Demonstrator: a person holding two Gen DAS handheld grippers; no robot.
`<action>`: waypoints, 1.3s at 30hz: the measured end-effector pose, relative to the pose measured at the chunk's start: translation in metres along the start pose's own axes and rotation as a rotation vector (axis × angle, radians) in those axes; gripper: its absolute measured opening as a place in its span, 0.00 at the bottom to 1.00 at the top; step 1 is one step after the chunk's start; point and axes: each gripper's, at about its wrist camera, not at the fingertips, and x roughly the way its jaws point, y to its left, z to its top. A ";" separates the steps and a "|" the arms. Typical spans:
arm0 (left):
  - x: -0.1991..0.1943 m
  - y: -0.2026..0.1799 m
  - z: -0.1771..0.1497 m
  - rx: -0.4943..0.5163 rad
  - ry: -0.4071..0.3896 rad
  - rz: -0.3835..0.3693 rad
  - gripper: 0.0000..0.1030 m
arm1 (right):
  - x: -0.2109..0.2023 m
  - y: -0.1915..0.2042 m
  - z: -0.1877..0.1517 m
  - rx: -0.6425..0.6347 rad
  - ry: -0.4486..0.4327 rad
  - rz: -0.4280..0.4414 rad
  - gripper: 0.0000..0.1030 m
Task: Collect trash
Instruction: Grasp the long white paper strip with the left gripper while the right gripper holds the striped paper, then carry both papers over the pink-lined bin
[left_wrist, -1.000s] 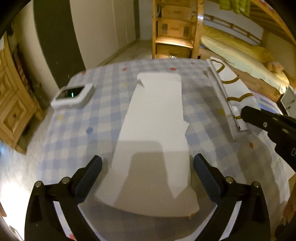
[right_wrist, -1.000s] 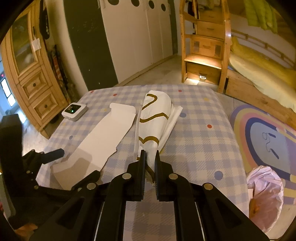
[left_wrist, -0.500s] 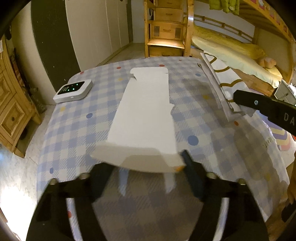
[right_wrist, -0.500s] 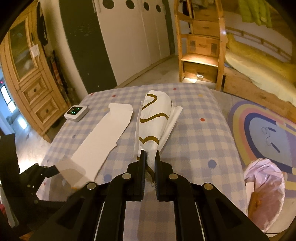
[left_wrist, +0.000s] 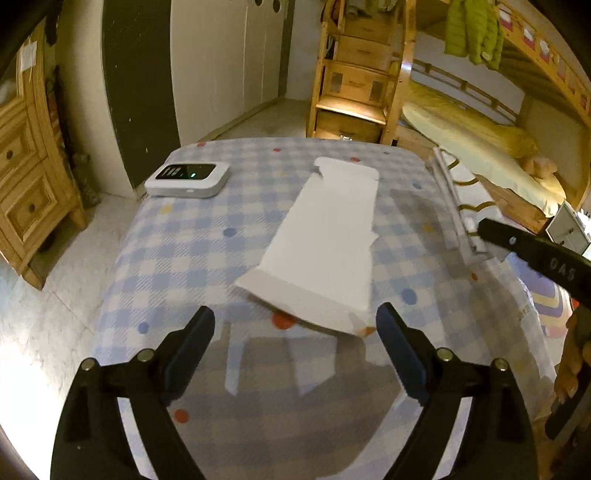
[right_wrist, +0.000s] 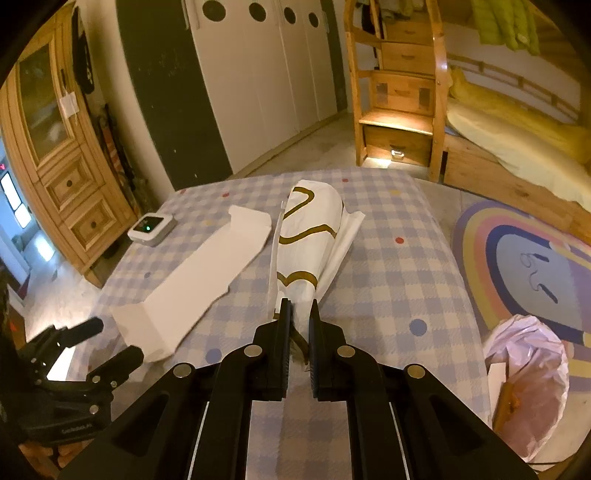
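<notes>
A long flat white cardboard piece (left_wrist: 325, 240) (right_wrist: 207, 273) lies on the checked tablecloth (left_wrist: 207, 266), its near end bent up a little. My left gripper (left_wrist: 293, 317) (right_wrist: 118, 339) hovers just in front of that end. Its jaws are opening and the pads do not press on the card. A white paper bag with gold lines (right_wrist: 306, 236) (left_wrist: 454, 199) lies right of the card. My right gripper (right_wrist: 299, 314) is shut on the bag's near end; in the left wrist view it enters from the right (left_wrist: 484, 225).
A small white device with a green light (left_wrist: 186, 179) (right_wrist: 151, 229) sits at the table's far left corner. A pink trash bag (right_wrist: 528, 373) stands on the floor to the right, by a rainbow rug (right_wrist: 524, 258). A wooden dresser (right_wrist: 74, 177) stands left, bunk-bed stairs (right_wrist: 399, 103) behind.
The left gripper drew back toward the near table edge. Its jaws narrowed at the card's near end half a second ago and now stand wider. The right gripper has kept still on the bag.
</notes>
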 end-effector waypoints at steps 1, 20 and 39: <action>0.002 0.001 0.000 -0.003 0.007 -0.004 0.78 | 0.000 0.000 0.001 0.000 -0.002 0.005 0.09; -0.011 -0.031 0.012 0.014 -0.128 -0.062 0.00 | -0.017 -0.014 0.001 0.015 -0.033 -0.049 0.09; -0.015 -0.229 0.001 0.340 -0.268 -0.357 0.00 | -0.121 -0.168 -0.084 0.257 -0.123 -0.397 0.09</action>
